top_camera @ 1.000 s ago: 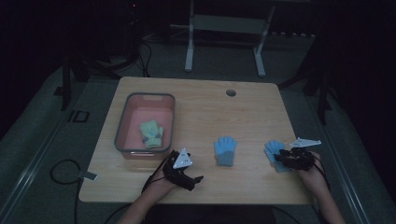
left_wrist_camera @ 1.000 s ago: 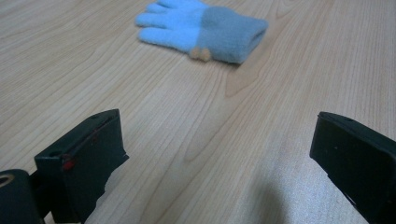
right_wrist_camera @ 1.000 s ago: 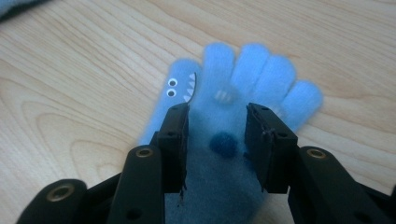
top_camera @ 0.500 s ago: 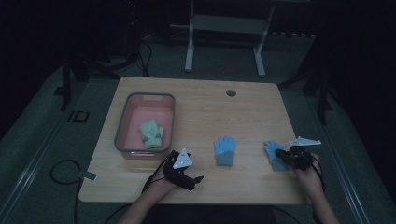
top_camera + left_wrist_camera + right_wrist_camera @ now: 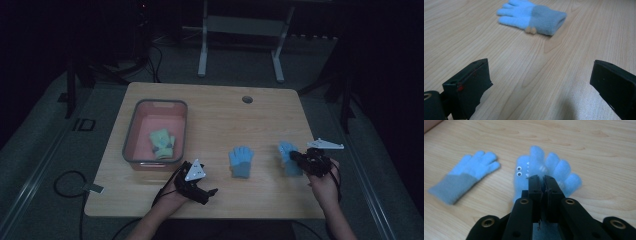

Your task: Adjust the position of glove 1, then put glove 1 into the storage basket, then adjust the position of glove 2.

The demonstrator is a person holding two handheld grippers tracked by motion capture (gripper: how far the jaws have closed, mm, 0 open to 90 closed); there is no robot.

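A light-blue glove with googly eyes (image 5: pixel 541 166) lies flat on the wooden table (image 5: pixel 210 112) at the right, and my right gripper (image 5: pixel 543 180) is shut on its cuff end; from above, this glove (image 5: pixel 286 152) sticks out left of the right gripper (image 5: pixel 296 158). A second blue glove with a grey cuff (image 5: pixel 241 161) lies in the middle, seen also in the right gripper view (image 5: pixel 471 176) and the left gripper view (image 5: pixel 534 16). My left gripper (image 5: pixel 207 192) rests low near the front edge, open (image 5: pixel 540 67), with bare wood between its jaws.
A clear, pink-tinted bin (image 5: pixel 131 131) stands at the left of the table and holds a green glove (image 5: pixel 162 142). A small round hole (image 5: pixel 247 99) sits near the table's far edge. Dark floor, cables and a metal stand surround the table.
My right gripper has slid a little to the left, and the eyed glove has moved with it toward the middle glove. The left gripper has stayed put.
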